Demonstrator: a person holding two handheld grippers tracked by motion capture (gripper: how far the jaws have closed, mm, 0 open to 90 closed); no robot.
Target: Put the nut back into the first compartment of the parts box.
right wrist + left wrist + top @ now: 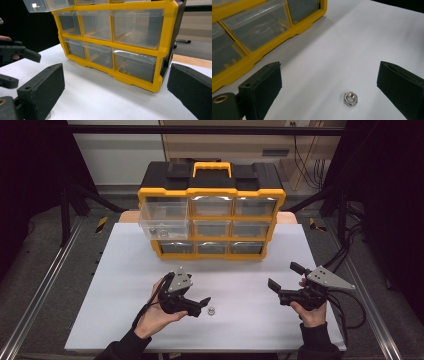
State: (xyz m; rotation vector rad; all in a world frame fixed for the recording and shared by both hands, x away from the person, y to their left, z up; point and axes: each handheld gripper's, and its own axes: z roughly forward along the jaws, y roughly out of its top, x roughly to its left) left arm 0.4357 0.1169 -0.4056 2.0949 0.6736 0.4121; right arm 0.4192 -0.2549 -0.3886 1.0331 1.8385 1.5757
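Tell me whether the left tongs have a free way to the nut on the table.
Probably yes. The left tongs stand open, and the nut lies on bare white table between the jaws, nearer the right one. Nothing sits in between; the yellow organizer stands well behind it.

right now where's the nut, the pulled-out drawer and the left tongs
nut (350, 98), left gripper view, on its top face beside the hole
pulled-out drawer (164, 215), high view, on its clear front wall
left tongs (204, 306), high view, midway between the tips
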